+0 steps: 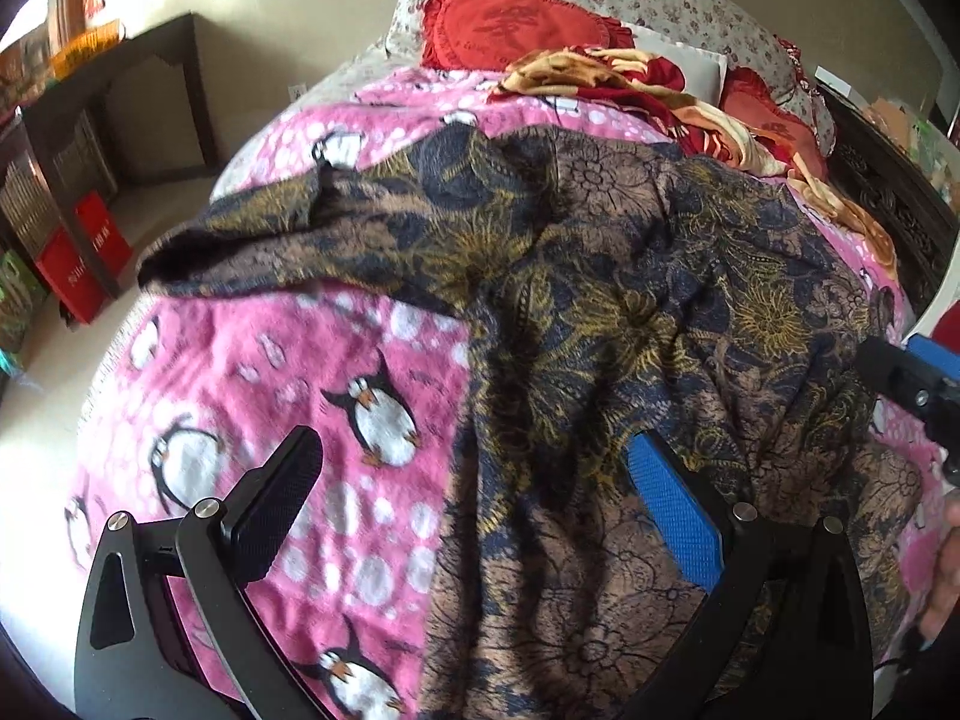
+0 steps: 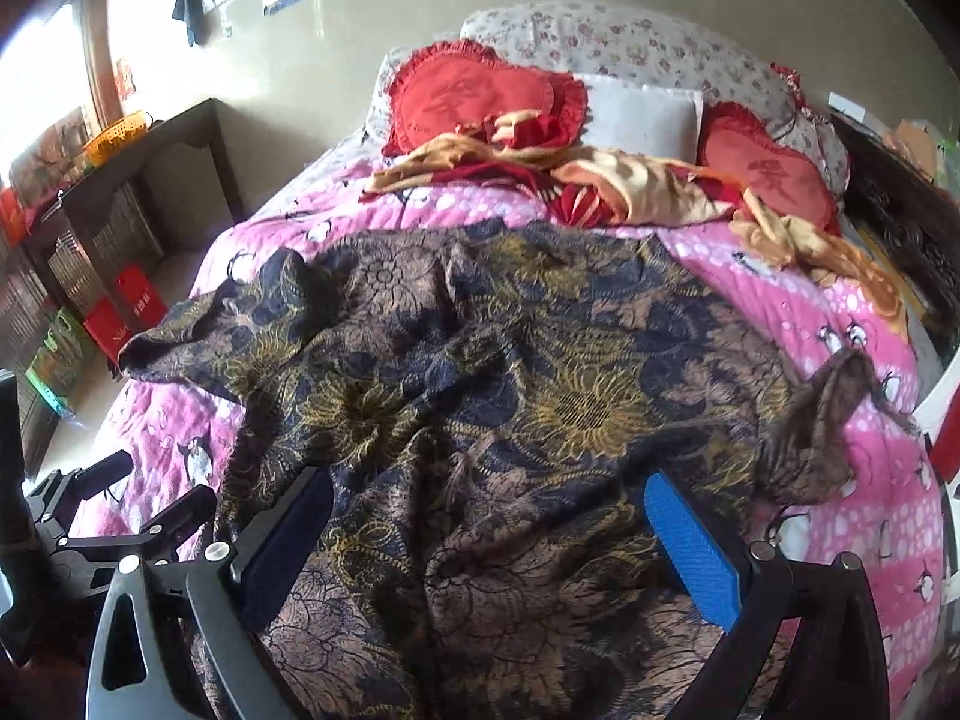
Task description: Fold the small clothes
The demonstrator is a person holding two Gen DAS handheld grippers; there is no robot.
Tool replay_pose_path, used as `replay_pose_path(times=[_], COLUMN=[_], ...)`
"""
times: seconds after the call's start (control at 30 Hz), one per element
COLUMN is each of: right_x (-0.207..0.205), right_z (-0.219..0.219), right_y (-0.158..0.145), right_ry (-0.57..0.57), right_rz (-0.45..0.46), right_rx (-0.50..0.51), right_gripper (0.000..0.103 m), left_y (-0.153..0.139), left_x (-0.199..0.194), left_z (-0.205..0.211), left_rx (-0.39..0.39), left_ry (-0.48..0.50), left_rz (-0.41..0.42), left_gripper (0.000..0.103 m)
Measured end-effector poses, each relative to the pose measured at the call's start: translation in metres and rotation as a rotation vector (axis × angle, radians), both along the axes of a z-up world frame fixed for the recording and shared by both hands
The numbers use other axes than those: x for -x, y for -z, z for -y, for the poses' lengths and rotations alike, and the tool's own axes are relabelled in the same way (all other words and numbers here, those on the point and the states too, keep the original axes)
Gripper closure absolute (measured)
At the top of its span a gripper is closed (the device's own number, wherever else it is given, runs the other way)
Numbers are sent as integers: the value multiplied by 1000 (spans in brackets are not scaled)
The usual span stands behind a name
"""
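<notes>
- Two grippers, left gripper and right gripper, hover with jaws wide, holding nothing.
- Floral garment lies rumpled on the pink penguin blanket.
- Writing on the red cushions is unreadable.

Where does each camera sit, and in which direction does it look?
Left wrist: on the left hand-held gripper, open, above the pink penguin blanket beside the dark floral patterned garment; a hand shows at the right edge.
Right wrist: on the right hand-held gripper, open over the garment; left gripper at lower left.
Shared: both face the red heart-shaped cushions at the bed's far end.
</notes>
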State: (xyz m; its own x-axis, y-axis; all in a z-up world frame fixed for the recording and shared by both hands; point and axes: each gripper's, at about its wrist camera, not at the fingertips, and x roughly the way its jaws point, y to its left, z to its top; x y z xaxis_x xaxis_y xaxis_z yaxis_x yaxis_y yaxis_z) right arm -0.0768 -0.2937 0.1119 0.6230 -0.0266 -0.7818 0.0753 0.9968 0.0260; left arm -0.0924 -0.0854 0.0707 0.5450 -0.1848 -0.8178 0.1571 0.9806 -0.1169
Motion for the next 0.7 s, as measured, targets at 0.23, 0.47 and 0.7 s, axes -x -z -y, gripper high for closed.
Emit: replay_pose_path(times=[0.23, 0.47, 0.7], right_x=[-4, -8, -9], right_z=[7, 12, 12], right_y=[6, 7, 9], right_ry=[32, 50, 55], right_rz=[-28, -47, -63], right_rx=[17, 24, 30], right_gripper=[0, 0, 0], left_y=[15, 24, 28], left_x=[8, 17, 21], left_z=[9, 19, 26], left_rx=[77, 139, 157], left_ry=[30, 68, 97], left_rz=[-84, -136, -158], left_gripper=[1, 1, 1])
